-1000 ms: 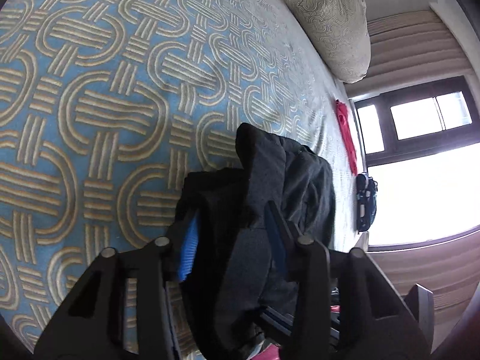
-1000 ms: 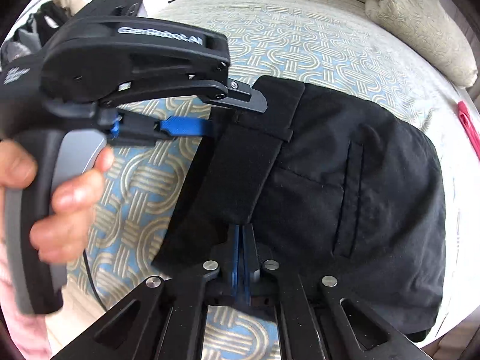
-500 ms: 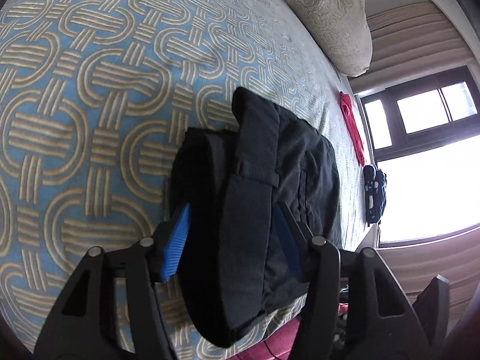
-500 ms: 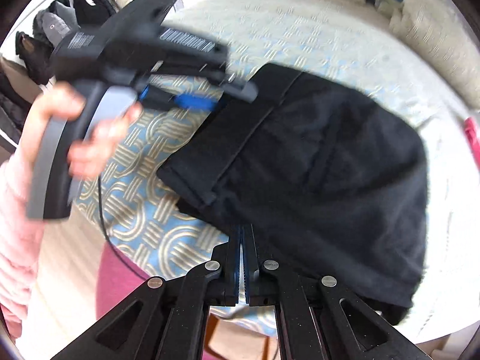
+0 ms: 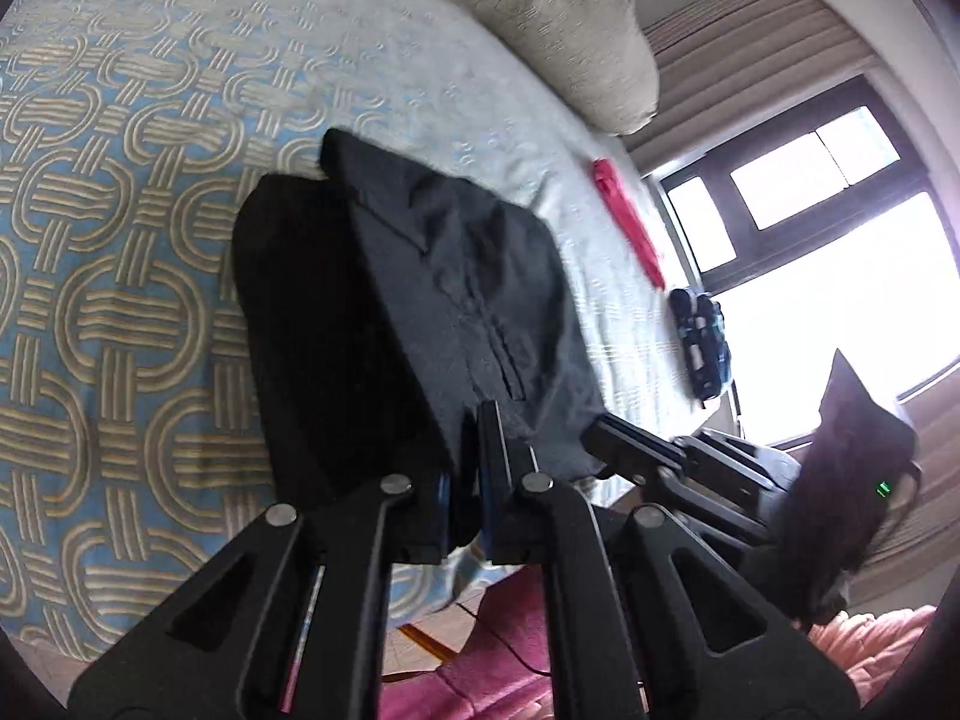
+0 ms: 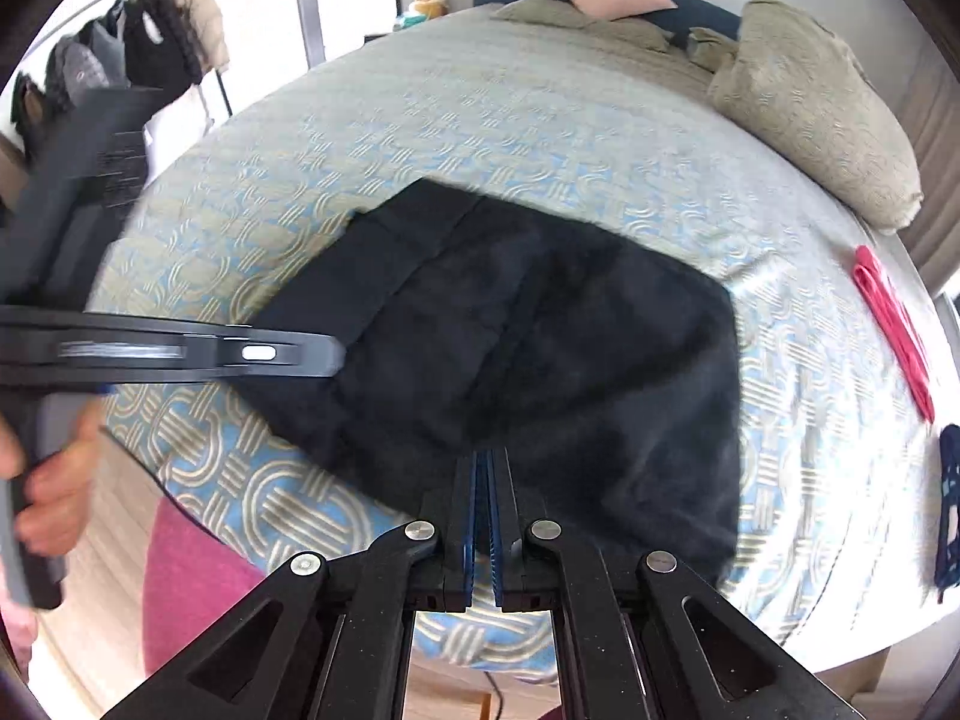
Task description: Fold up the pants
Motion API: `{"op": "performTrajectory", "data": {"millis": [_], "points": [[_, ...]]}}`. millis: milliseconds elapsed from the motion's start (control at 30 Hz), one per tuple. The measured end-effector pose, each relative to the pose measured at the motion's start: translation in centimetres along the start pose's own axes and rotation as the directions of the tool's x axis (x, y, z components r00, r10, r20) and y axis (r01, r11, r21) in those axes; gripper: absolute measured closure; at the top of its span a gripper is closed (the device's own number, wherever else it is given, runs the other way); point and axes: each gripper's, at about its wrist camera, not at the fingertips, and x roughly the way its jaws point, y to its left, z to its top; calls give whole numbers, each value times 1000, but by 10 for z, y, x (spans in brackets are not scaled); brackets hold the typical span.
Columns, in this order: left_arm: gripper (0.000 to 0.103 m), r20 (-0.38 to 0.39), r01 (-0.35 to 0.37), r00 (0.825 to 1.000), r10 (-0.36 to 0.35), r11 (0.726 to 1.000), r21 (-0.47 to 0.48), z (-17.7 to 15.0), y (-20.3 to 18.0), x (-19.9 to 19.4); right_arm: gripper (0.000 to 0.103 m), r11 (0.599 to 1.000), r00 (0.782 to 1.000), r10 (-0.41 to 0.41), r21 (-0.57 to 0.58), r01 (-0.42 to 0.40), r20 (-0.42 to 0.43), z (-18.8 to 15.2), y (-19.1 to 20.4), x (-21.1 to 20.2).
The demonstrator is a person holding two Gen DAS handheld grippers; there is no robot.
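Now the pants [image 6: 528, 348] lay folded on the bed [image 6: 540, 138] ahead of both jaws. The left gripper [image 5: 465, 468] had released them, just closing empty; the right gripper [image 6: 483, 516] stayed shut, empty. No label was readable.

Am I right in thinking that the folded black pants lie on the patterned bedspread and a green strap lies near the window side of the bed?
Not quite: the strap is red, not green, as the right wrist view shows. The folded black pants do lie on the patterned bedspread.
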Motion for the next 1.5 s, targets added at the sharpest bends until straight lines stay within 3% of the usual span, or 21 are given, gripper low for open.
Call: {"op": "performTrajectory", "data": {"millis": [33, 100, 133, 200, 333, 400, 467, 633, 733, 800, 900, 967, 1100, 1167, 1233, 1300, 1333, 1400, 1467, 1500], "points": [[95, 28, 11, 1000, -12, 1000, 22, -6, -4, -7, 100, 1000, 1000, -2, 13, 2, 7, 0, -6, -1], [93, 68, -34, 997, 29, 997, 70, -17, 0, -8, 97, 999, 1000, -3, 34, 3, 5, -2, -17, 0], [93, 59, -76, 996, 74, 996, 39, -26, 12, 0, 96, 999, 1000, -6, 41, 6, -6, -2, -21, 4], [93, 0, -59, 998, 59, 998, -29, -44, 30, 15, 95, 997, 998, -24, 70, 28, -58, -5, -31, 16], [87, 14, -113, 994, 113, 994, 9, -59, 32, 19, 95, 996, 993, -12, 88, 23, -121, -13, -41, 31], [75, 24, -107, 994, 107, 994, 8, -56, 31, 17, 95, 996, 991, -28, 78, 38, -132, -16, -42, 34], [47, 23, -110, 994, 110, 994, -10, -52, 35, 13, 95, 995, 990, -27, 88, 40, -141, -18, -45, 38], [46, 109, -156, 981, 161, 986, -49, -42, 43, -12, 95, 993, 992, -9, 118, 24, -126, -15, -50, 37], [46, 163, -177, 970, 182, 983, -43, -35, 37, -24, 90, 991, 996, -23, 127, 33, -85, -17, -56, 30], [44, 150, -228, 962, 226, 974, -7, -33, 26, -9, 82, 989, 992, -52, 131, 67, -113, -20, -61, 37], [43, 89, -367, 928, 361, 929, 54, -34, 30, 24, 77, 987, 953, -76, 112, 113, -292, -36, -67, 74], [39, 71, -419, 907, 415, 906, 57, -37, 40, 41, 77, 987, 967, -77, 122, 109, -243, -43, -68, 69], [38, 58, -328, 942, 331, 943, -58, -30, 56, 28, 76, 994, 972, -74, 64, 91, -222, -47, -62, 53], [38, 66, -336, 938, 340, 940, -66, -24, 58, 20, 76, 994, 982, -10, 102, 30, -187, -46, -75, 41], [38, 77, -359, 929, 362, 932, -50, -16, 56, 16, 67, 987, 986, 37, 158, -11, -162, -42, -94, 35], [30, 108, -368, 923, 369, 929, -26, -8, 52, 15, 38, 973, 988, 71, 228, -38, -141, -35, -119, 37], [22, 124, -368, 922, 367, 930, -18, -5, 47, 15, 34, 964, 989, 81, 262, -45, -126, -31, -131, 38], [19, 120, -348, 930, 347, 937, -10, 5, 46, 23, 33, 946, 989, 89, 320, -47, -119, -24, -153, 45], [17, 49, -336, 940, 337, 942, -12, 15, 50, 42, 31, 923, 979, 154, 372, -96, -130, -19, -170, 59], [17, 24, -359, 933, 359, 933, -12, 19, 52, 51, 31, 911, 972, 188, 396, -119, -140, -19, -176, 67]]}}
